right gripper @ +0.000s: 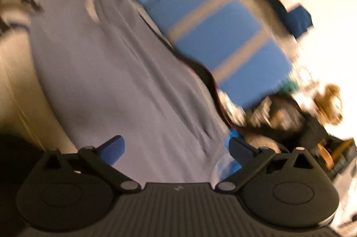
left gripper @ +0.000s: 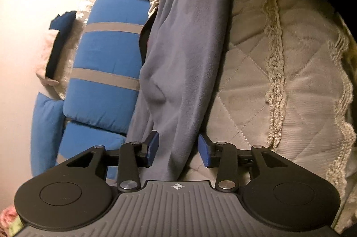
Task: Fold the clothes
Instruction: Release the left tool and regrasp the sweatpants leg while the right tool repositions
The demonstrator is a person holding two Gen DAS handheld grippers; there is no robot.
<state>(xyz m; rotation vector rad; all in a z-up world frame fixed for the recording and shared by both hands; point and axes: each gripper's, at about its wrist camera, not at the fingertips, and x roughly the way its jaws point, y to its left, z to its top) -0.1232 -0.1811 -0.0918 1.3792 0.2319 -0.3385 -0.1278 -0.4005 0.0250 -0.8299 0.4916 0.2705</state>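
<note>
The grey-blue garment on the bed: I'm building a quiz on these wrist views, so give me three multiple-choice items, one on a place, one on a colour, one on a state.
1. Where does the grey-blue garment lie?
A. on the quilted bedcover, beside the blue cushion
B. over a chair back
C. in a basket

2. What colour are the stripes across the blue cushion?
A. red
B. grey
C. black

3. How does the left gripper stand?
A. shut on the teddy bear
B. open, garment cloth between its fingers
C. out of view

Answers:
1 A: it stretches along the quilted bedcover, next to the cushion.
2 B: grey bands cross the blue fabric.
3 B: its blue pads stand apart with cloth between.
</note>
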